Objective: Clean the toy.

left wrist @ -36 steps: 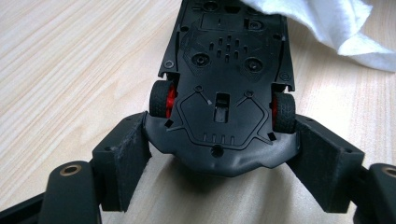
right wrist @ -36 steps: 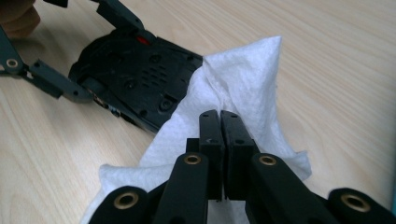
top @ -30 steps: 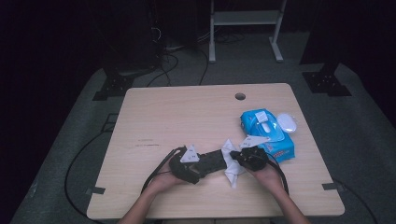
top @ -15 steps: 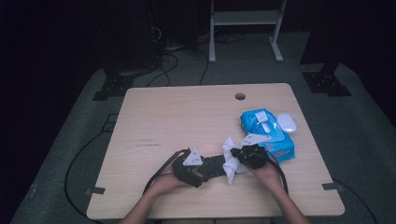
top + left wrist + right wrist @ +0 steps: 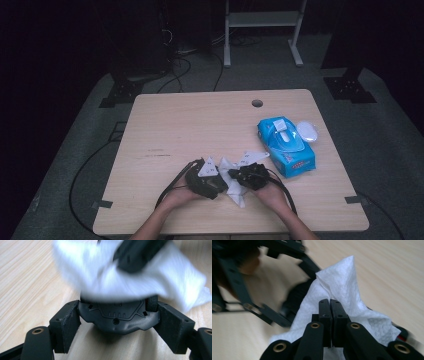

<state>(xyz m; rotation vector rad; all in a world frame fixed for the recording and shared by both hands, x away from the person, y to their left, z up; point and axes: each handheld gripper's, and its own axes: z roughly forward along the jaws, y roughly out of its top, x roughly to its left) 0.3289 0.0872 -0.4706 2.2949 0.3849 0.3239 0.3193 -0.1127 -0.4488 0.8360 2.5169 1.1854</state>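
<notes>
Wipes fill the one container on the light wooden table [image 5: 200, 125]: a blue soft-plastic wet-wipe pack [image 5: 286, 146] lies flat toward the right edge, label side up, with its clear flip lid on top; in the high view I cannot tell whether that lid stands open, and nothing of the contents pokes out. A small white oval object [image 5: 307, 131] rests just beside the pack on its far right side. Near the front edge, between the two hands, the left gripper [image 5: 216, 184] clamps a black moulded plastic object [image 5: 119, 317] between its pads, the jaws set at a middling width and pressing on both of its sides, as the left gripper view shows close up. A crumpled white paper wipe [image 5: 130, 272] drapes over the top of that black object, blurred in that view. The right gripper [image 5: 329, 307] has its jaws pressed together on a fold of the same wipe, whose white peak rises above the fingertips in the right gripper view, with the dark object and the other gripper's frame just behind it. In the high view the right gripper [image 5: 240, 176] sits touching the wipe [image 5: 235, 189], close against the left one, well apart from the blue pack.
</notes>
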